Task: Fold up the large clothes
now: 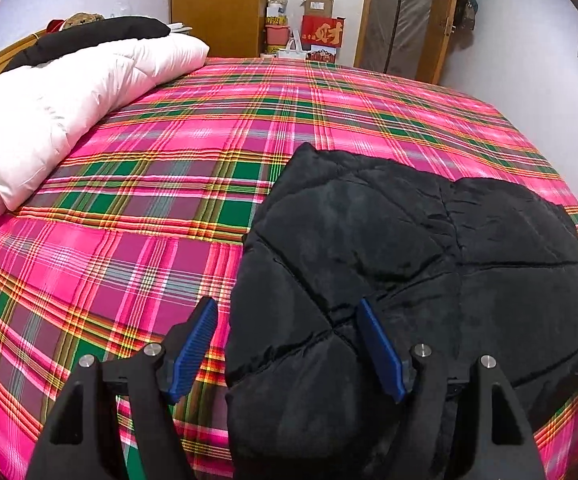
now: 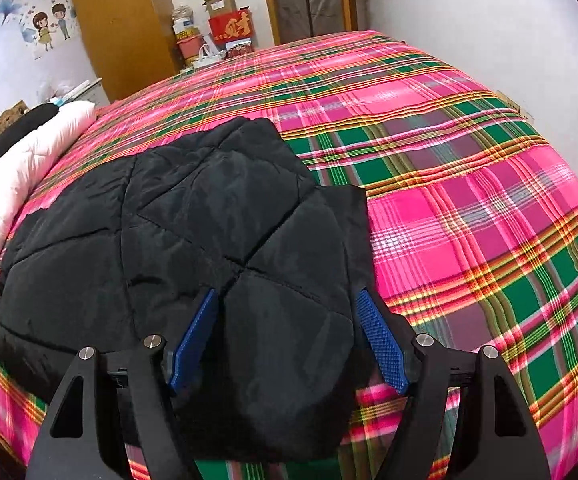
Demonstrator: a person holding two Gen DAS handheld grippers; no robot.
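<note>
Fingers spread wide on both: left gripper (image 1: 287,344) straddles the black quilted jacket's (image 1: 409,264) left near edge, right gripper (image 2: 289,340) its right near edge, nothing clamped. Jacket lies bunched on the plaid bedsheet (image 1: 149,184), likely staged for a symmetric two-corner pickup.

Bare plaid bedspread (image 1: 149,208) between black quilted jacket (image 1: 409,260) and white duvet (image 1: 49,120) at the bed's edge.

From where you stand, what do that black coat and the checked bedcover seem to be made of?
Black coat: looks like padded synthetic shell, matte with faint sheen; stitched quilt lines make puffy panels. The filling can't be seen.
Checked bedcover: seems thin woven cloth, probably cotton; the flat pink-green plaid looks woven in.
</note>
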